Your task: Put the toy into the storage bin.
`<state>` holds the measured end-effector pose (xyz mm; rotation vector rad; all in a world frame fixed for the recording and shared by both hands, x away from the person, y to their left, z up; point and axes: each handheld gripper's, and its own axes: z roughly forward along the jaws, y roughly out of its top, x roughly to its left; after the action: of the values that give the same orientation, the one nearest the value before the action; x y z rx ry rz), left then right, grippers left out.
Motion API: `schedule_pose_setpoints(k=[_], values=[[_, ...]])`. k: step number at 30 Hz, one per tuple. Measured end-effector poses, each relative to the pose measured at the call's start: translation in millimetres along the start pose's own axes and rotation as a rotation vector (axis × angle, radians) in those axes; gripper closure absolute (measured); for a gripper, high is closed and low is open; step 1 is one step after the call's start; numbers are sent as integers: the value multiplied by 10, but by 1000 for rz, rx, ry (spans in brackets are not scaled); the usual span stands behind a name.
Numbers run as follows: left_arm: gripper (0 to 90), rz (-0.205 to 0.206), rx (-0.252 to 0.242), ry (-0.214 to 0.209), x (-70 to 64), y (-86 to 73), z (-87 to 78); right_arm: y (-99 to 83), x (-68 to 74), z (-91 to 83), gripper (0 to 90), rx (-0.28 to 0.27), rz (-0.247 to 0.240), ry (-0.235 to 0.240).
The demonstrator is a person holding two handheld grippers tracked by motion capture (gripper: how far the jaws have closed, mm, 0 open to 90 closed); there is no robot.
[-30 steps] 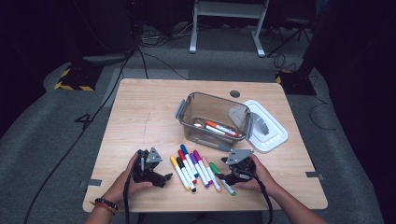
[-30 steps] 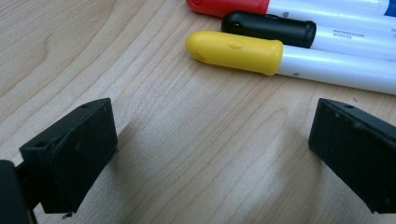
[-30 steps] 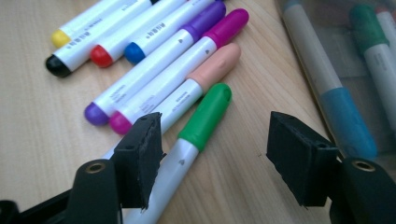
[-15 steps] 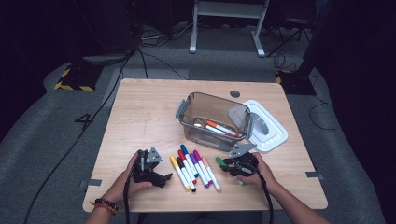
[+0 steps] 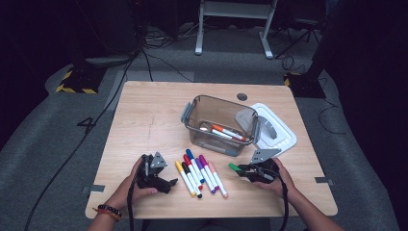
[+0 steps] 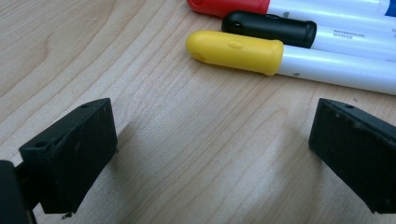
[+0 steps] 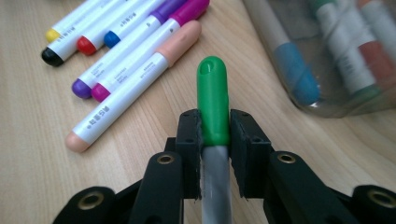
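Right gripper (image 7: 214,135) is pinching a green marker (image 7: 212,95) between its jaws, the green cap sticking out past them, just above the worktop (image 5: 144,115). Beside it, a row of markers (image 5: 199,172) is lying flat on the wood, and a clear plastic box (image 5: 219,126) holding more markers is standing just beyond, with its white lid (image 5: 276,130) lying next to it. Left gripper (image 6: 210,140) is resting low over bare wood with its jaws spread wide, pointing at the yellow marker (image 6: 236,51) at the end of the row.
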<state>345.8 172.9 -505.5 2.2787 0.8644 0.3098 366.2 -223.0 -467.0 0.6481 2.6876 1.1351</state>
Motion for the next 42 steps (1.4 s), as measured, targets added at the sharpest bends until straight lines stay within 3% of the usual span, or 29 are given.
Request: schedule_pose_setpoints(k=[15, 25, 29, 36, 42], values=[[11, 0, 1, -2, 3, 1, 1, -72, -76, -618, 746, -133, 10, -40], [11, 2, 1, -2, 5, 2, 2, -63, -193, -948, 746, -213, 35, -104], [11, 2, 1, -2, 5, 2, 2, 40, -228, -1084, 747, -256, 27, -124], [11, 1, 0, -3, 4, 2, 3, 349, -235, -1308, 746, -293, -32, -142], [10, 2, 1, -3, 5, 3, 3, 702, -279, -1361, 747, -288, -81, -145]])
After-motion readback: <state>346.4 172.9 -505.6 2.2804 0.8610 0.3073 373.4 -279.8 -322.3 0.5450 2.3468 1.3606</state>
